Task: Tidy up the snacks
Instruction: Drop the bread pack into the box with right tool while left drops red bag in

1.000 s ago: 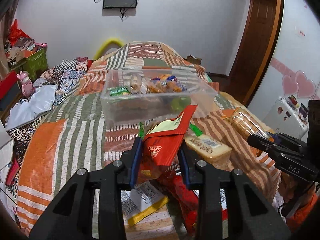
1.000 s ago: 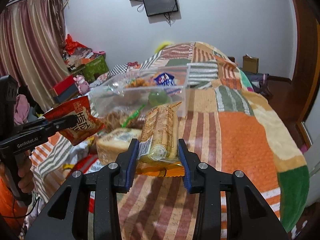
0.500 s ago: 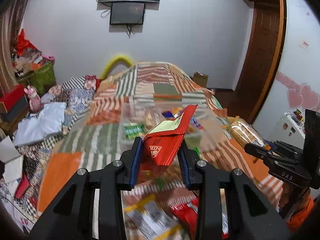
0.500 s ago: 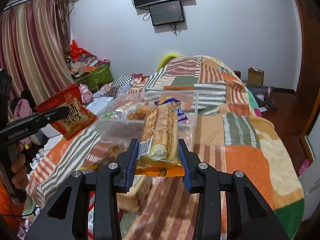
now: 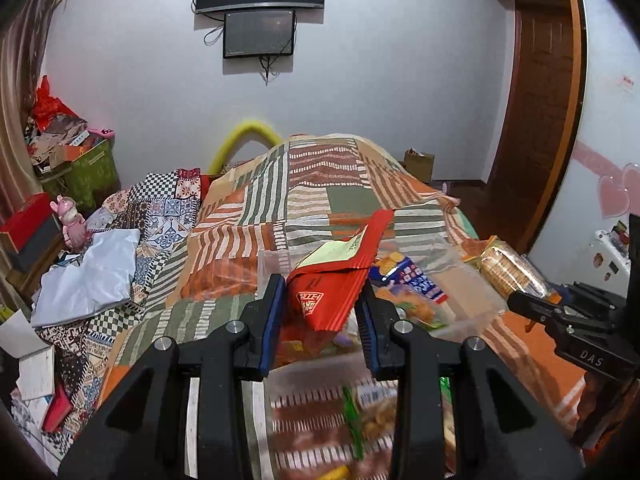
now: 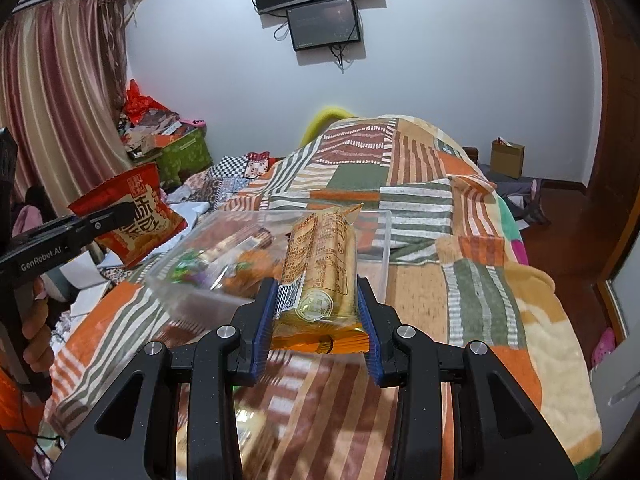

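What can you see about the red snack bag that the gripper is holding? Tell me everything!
The red snack bag is a shiny, crinkly foil pouch with a serrated top edge. One face shows big pale characters; the other bears a yellow-green label panel and a small white logo. It looks puffy and sealed. The left gripper pinches its lower part between blue pads, holding it tilted in the air above the clear plastic bin. Nothing else touches it.

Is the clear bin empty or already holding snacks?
Holding snacks: the clear bin shows several wrapped packets through its walls, a blue one among them. No lid on it.
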### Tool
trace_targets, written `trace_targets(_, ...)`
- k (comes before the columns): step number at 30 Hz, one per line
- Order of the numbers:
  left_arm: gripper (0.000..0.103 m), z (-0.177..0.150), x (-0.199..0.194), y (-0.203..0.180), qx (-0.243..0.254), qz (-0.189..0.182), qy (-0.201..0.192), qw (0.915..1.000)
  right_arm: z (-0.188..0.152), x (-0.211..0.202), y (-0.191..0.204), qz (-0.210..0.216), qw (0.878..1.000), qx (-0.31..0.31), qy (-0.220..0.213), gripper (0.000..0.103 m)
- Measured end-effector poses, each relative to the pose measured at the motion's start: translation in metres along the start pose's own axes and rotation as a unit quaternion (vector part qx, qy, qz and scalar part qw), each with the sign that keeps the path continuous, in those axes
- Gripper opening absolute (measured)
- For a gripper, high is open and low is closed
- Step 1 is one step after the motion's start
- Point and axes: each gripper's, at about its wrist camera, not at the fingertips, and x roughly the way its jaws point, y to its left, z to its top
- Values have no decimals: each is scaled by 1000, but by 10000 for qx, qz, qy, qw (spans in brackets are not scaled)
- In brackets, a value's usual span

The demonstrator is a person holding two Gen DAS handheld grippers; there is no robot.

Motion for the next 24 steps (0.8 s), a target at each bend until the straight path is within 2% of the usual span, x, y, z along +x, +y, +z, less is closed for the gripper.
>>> trace_targets(13, 34, 15, 82, 9, 37, 310, 240, 9992, 16, 64, -7, -108, 9981, -241, 552, 35)
trace_targets(17, 32, 17, 96, 10, 37, 305, 284, 9991, 15, 74, -7, -142, 9972, -289, 676, 35)
trace_targets(19, 26, 16, 104, 8, 57, 326, 349, 9988, 14, 77, -8, -149, 9969, -271, 725, 35)
trace_targets(24, 25, 10, 124, 6, 112, 427, 625, 9971, 12, 77, -4, -198, 9962, -366, 769, 36)
